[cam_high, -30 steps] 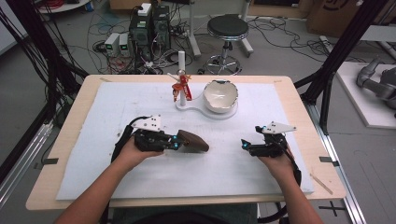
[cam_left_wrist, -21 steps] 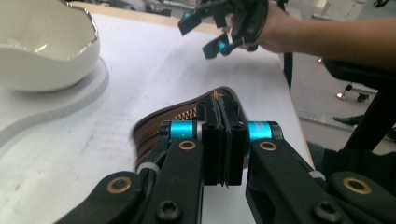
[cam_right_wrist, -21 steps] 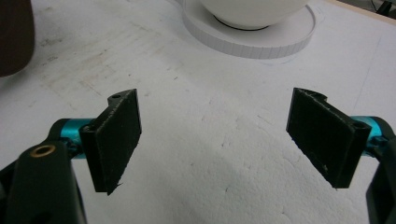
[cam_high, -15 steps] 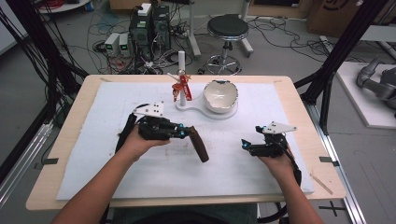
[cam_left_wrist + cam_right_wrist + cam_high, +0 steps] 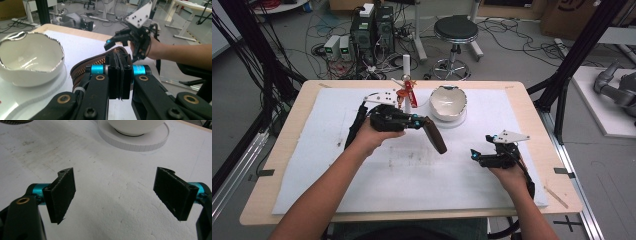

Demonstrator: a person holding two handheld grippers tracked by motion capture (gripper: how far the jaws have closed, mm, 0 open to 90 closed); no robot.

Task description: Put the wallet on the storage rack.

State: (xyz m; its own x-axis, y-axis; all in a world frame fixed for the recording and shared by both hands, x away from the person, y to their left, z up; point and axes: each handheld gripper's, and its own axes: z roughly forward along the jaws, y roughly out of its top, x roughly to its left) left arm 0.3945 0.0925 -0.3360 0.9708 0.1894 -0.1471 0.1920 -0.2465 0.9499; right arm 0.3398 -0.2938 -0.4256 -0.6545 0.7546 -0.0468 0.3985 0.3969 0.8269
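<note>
Lab: floor cables point(image 5: 287, 40), computers point(image 5: 373, 25)

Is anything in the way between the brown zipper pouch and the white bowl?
Nothing visible is. The left gripper holds the brown pouch up off the white mat, beside the white bowl. The red figurine stands off to the bowl's other side.

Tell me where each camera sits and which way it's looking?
High view: above the table's near side, looking down; both forearms, left gripper, right gripper.
Left gripper view: rides that gripper, facing brown pouch, the other hand beyond.
Right gripper view: faces the white sheet, jaws apart.
Shared: white bowl appears in all.
</note>
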